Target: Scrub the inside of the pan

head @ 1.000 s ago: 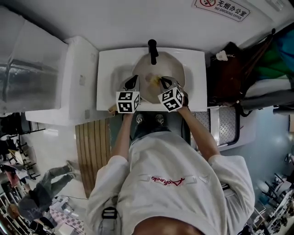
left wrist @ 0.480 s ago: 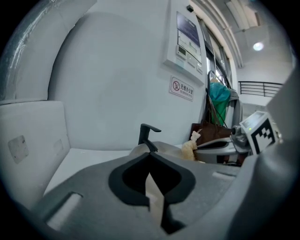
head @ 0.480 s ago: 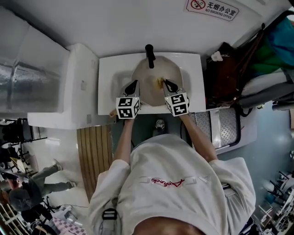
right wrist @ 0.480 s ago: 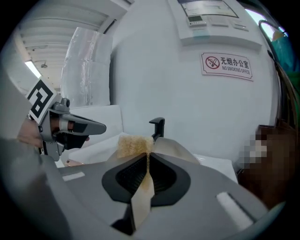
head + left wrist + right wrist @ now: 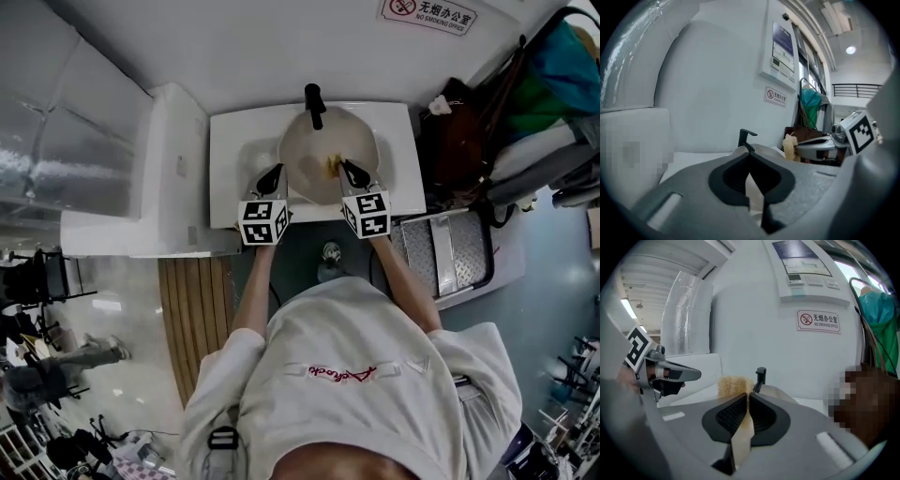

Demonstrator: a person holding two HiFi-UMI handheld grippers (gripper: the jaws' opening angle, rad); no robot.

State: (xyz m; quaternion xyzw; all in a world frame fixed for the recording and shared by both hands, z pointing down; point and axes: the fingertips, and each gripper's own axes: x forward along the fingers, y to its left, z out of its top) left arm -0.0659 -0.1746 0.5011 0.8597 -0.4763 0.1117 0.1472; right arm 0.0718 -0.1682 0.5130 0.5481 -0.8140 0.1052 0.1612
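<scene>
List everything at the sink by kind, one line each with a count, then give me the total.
Claws: 2, the left claw and the right claw
Pan: 1
Scrubber: 1
Sink: 1
No-smoking sign: 1
Total: 6

Counting from the head view: one pan point(image 5: 323, 141) is sitting in one white sink point(image 5: 230, 141), and one tan scrub pad point(image 5: 332, 166) is showing. Two grippers are showing, the left gripper point(image 5: 277, 170) and the right gripper point(image 5: 346, 166). Each is carrying one marker cube point(image 5: 262, 221) point(image 5: 367, 214), making two cubes. One no-smoking sign point(image 5: 428, 13) is hanging on the wall. One person point(image 5: 347, 375) is standing.
</scene>
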